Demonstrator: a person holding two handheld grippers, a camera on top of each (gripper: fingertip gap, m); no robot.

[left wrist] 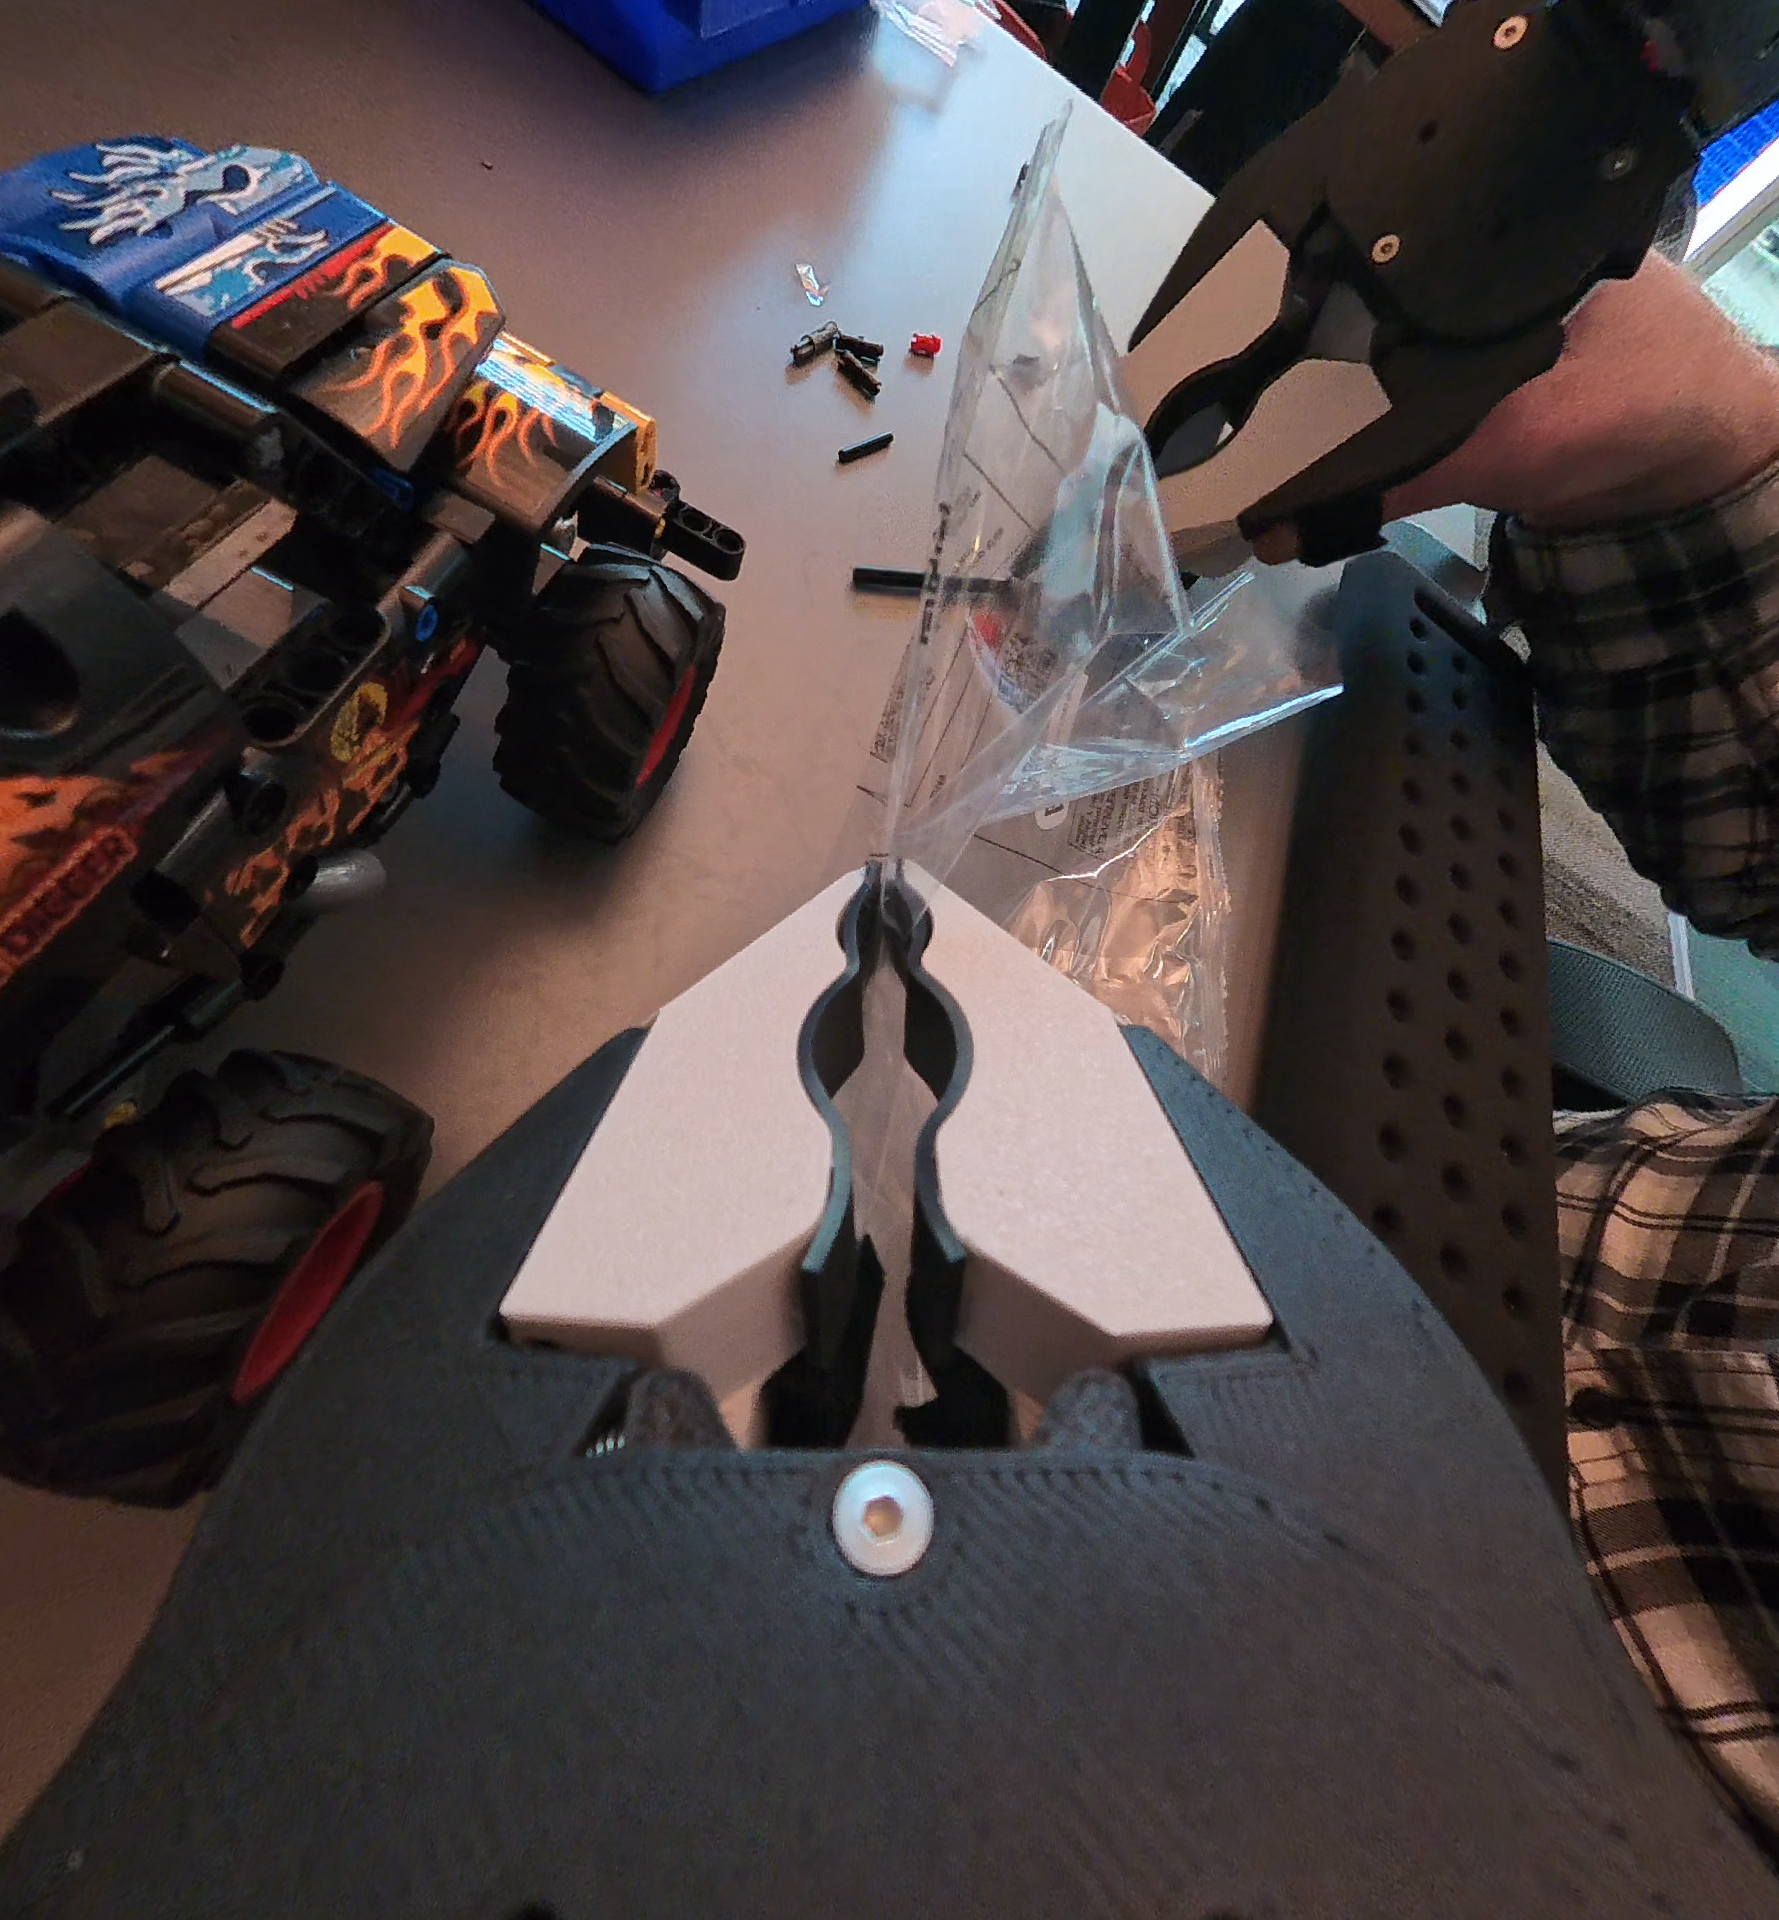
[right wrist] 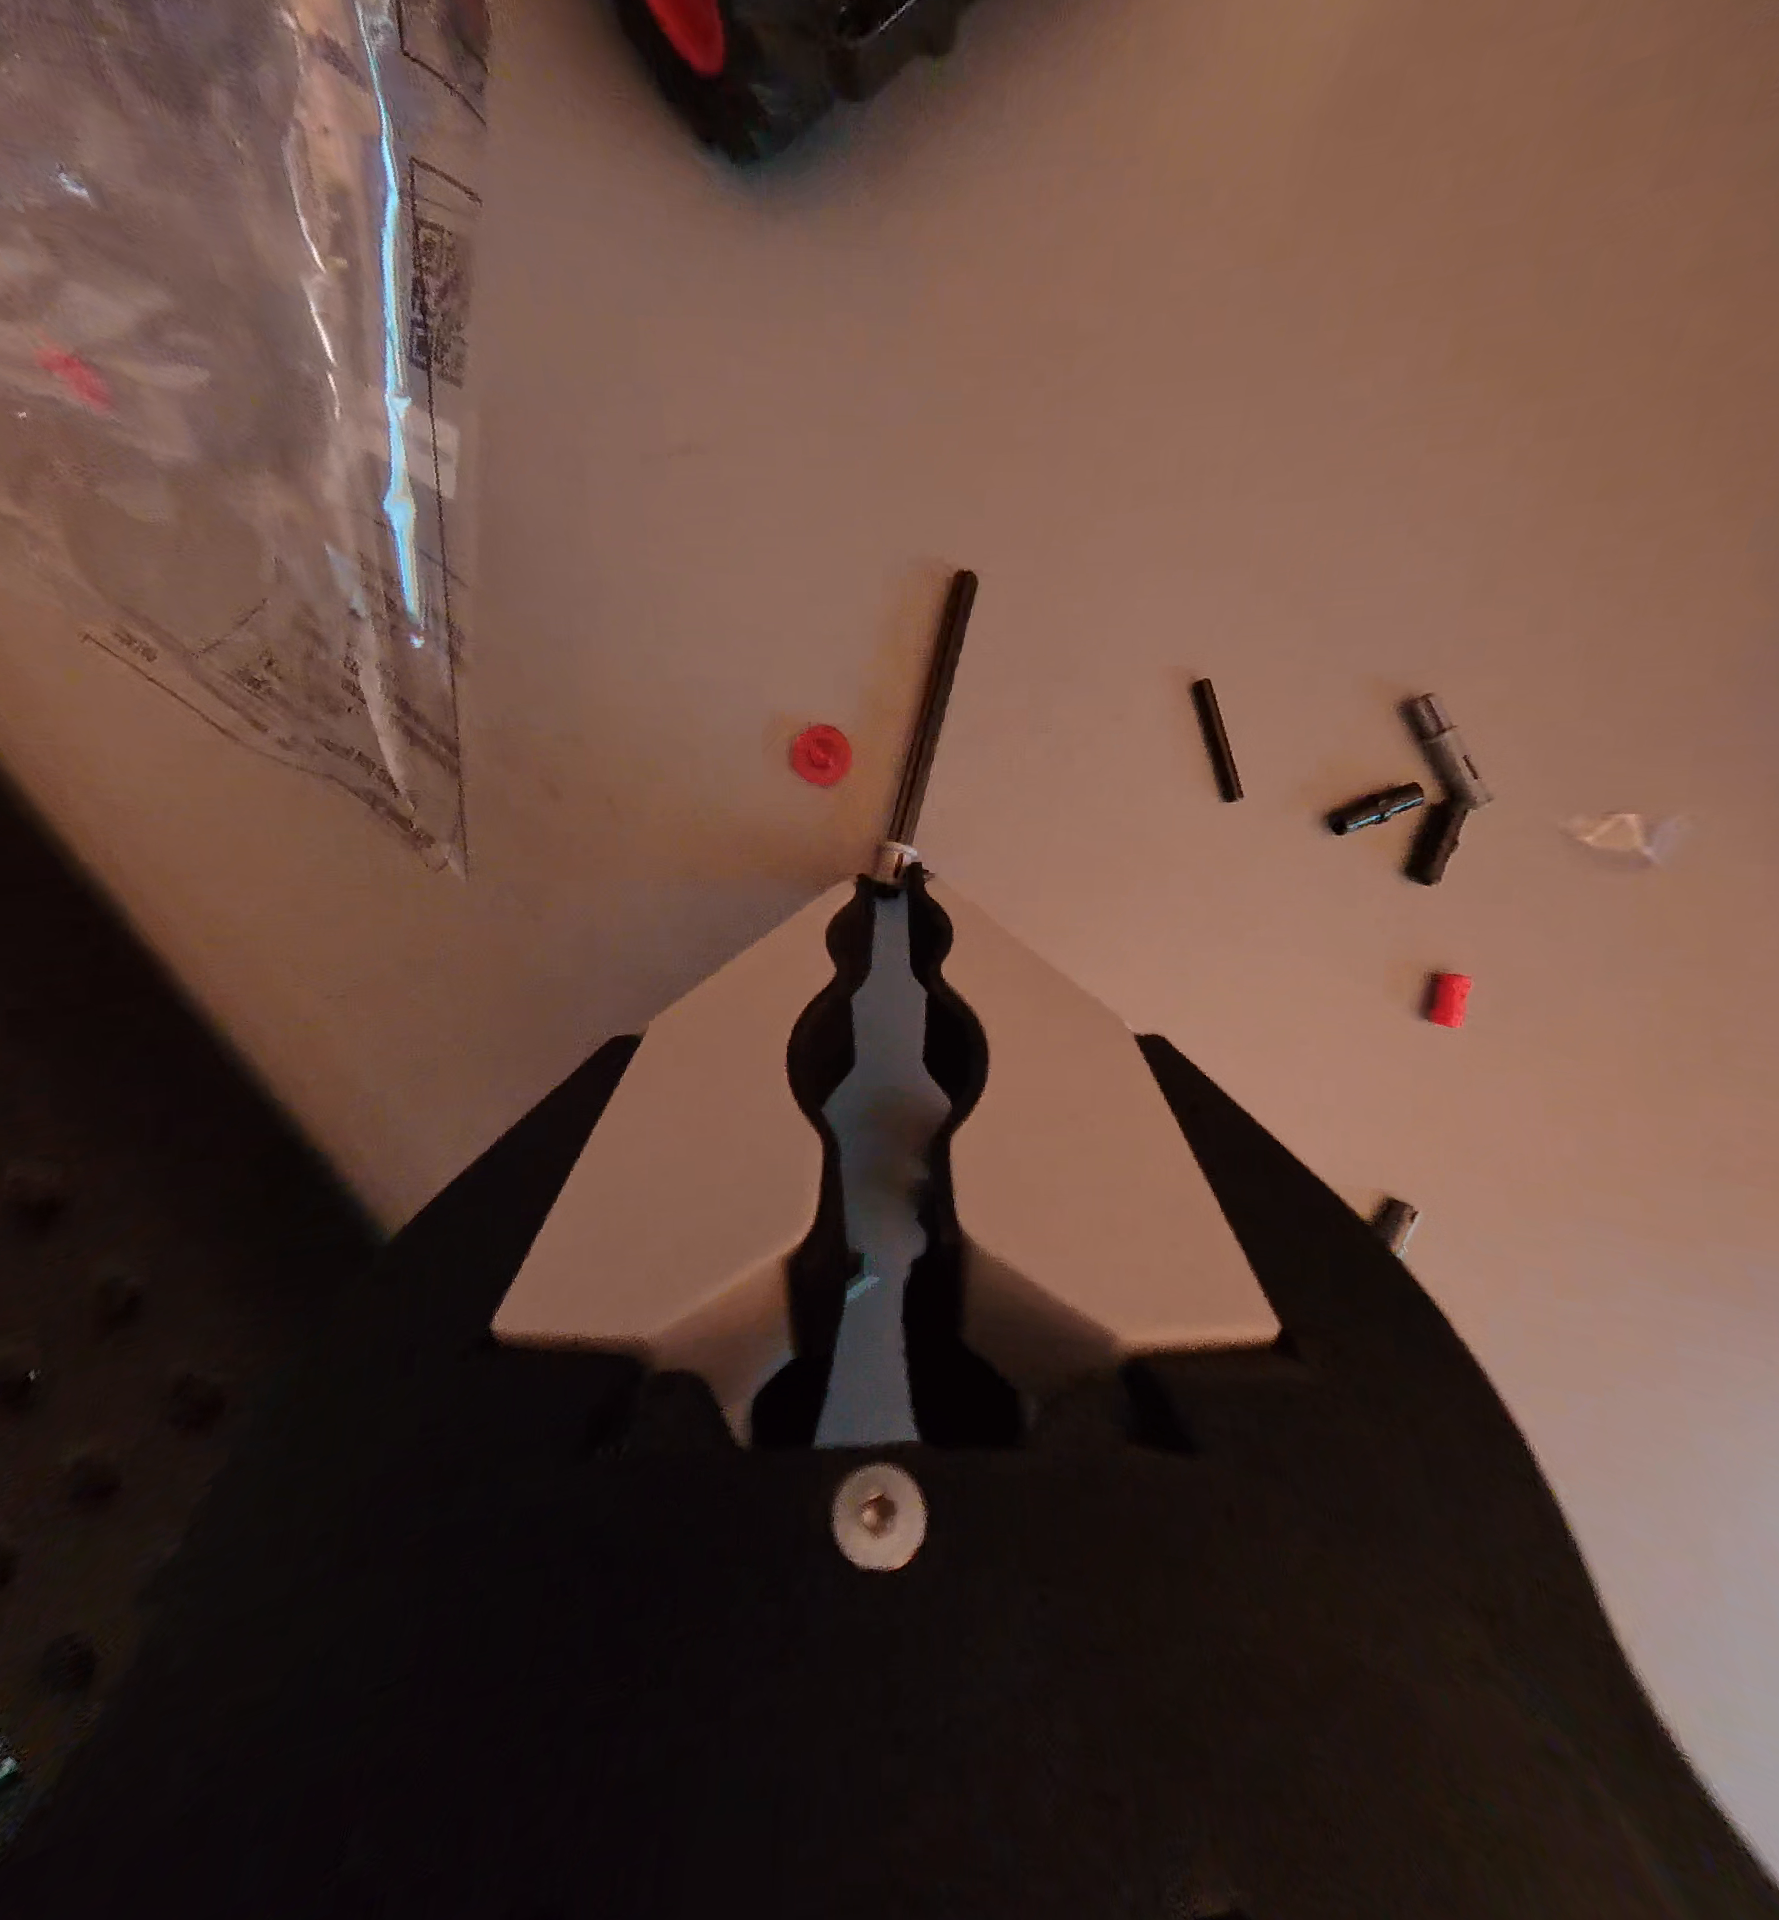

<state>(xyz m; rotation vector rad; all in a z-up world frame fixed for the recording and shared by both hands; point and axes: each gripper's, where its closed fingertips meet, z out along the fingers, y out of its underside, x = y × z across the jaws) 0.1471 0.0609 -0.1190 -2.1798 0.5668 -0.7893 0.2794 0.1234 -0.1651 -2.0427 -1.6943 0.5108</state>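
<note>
- Tips of our left gripper (left wrist: 887, 883) pinched tight on a corner of the clear plastic bag (left wrist: 1051, 582), which fans up toward 1 o'clock.
- Our right gripper (right wrist: 893, 871) nipped closed on a small pale collar at the near end of a long black axle (right wrist: 935, 707); the axle points to 12 o'clock over the grey table (right wrist: 1280, 468).
- Red round stud (right wrist: 820, 755) just beside the axle at 10 o'clock.
- Toward 2 o'clock we note a short black pin (right wrist: 1217, 740), then a cluster of dark connectors (right wrist: 1415, 800); a red bush (right wrist: 1446, 1000) sits at 3 o'clock.
- Left view: brick-built monster truck (left wrist: 241, 623) with flame decals at 9 to 10 o'clock, well apart from the bag.
- Blue bin (left wrist: 698, 42) far off at 12 o'clock.
</note>
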